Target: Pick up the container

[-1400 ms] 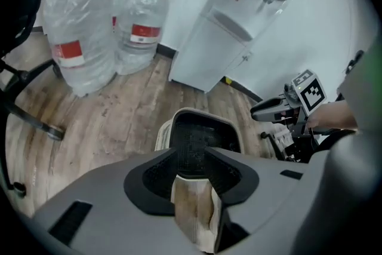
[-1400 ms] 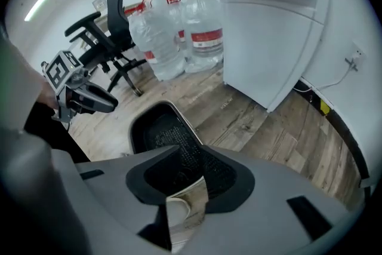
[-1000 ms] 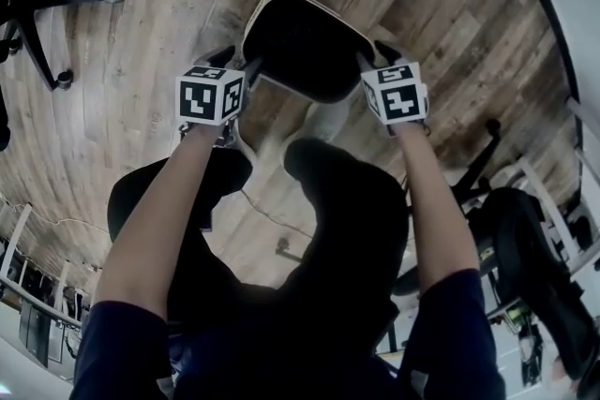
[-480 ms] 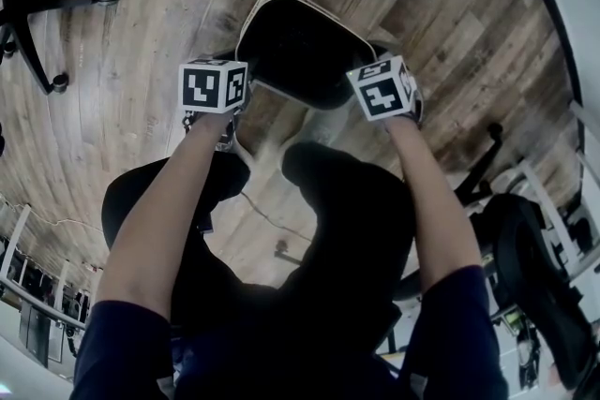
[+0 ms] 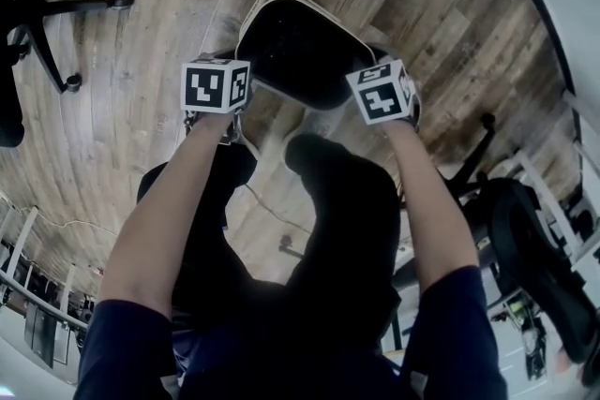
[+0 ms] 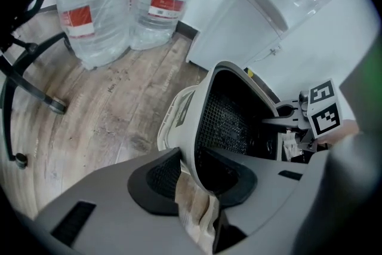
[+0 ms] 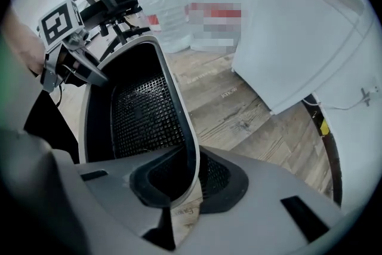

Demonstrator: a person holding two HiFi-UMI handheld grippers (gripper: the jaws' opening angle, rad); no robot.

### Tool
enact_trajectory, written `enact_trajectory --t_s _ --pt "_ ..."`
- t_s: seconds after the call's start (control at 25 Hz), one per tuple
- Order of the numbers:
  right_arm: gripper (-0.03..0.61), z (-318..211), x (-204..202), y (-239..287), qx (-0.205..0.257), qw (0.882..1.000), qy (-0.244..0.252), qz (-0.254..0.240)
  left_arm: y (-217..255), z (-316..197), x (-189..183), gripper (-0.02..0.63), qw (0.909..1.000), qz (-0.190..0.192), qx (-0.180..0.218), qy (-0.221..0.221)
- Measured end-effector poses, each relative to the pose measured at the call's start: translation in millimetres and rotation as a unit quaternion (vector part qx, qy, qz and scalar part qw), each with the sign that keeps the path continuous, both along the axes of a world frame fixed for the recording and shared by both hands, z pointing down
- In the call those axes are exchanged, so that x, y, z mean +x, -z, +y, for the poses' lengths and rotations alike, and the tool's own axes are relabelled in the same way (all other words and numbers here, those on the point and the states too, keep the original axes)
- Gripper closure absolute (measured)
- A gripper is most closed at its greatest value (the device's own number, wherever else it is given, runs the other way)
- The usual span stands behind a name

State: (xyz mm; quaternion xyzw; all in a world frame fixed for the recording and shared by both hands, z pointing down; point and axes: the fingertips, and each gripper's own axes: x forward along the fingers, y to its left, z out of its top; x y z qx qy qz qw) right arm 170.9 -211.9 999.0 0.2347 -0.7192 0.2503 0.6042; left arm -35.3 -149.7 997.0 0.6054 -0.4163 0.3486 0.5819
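Observation:
The container (image 5: 300,42) is a white bin with a black mesh inside, seen from above over the wooden floor. My left gripper (image 5: 249,78) is at its left rim and my right gripper (image 5: 362,72) at its right rim. In the left gripper view the jaws of the left gripper (image 6: 191,179) are closing with the container's white wall (image 6: 197,110) between the pads, which touch it. In the right gripper view the right gripper (image 7: 191,179) is likewise closing, its pads pressed on the rim (image 7: 179,116). Each view shows the other gripper's marker cube across the bin.
Large water jugs (image 6: 89,3) stand by a white water dispenser (image 6: 256,15) beyond the container. An office chair base (image 5: 47,14) is at the far left of the floor. Another dark chair (image 5: 525,239) sits to the right. The person's legs are below the container.
Both grippers have moved in onto the container's rim and their jaws have narrowed around it. The right marker cube has tilted and shifted left.

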Motion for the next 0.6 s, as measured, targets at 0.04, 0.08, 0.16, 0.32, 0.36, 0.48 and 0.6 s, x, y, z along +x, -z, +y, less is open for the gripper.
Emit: enact_trajectory --t_s 0.04,0.08,0.16,0.32,0.36,0.48,0.6 --pt "0.512 -2 -2 15 0.005 1.0 0.001 -0.001 15 -1 -2 0.482 1.0 -0.001 0.003 0.0" --pt "0.512 -4 -4 32 0.01 1.0 0.002 -0.003 31 -2 -3 0.482 1.0 -0.001 0.007 0.001" --pt "0.514 -9 -7 68 0.022 1.0 0.006 -0.005 65 -3 -5 0.48 0.9999 0.002 0.014 0.005" --pt "0.515 -14 -14 146 0.042 0.999 0.008 -0.005 140 -4 -11 0.479 0.9994 0.011 0.028 0.015" --pt "0.515 -14 -14 167 0.045 0.999 0.009 -0.004 160 -3 -12 0.479 0.9993 0.011 0.03 0.016" --pt "0.515 -22 -16 229 0.06 0.998 0.006 -0.005 221 -10 -15 0.479 0.9986 0.012 0.046 0.024" --pt "0.517 -28 -20 290 0.08 0.997 0.002 -0.009 280 -16 -19 0.482 0.9973 0.012 0.064 0.034"
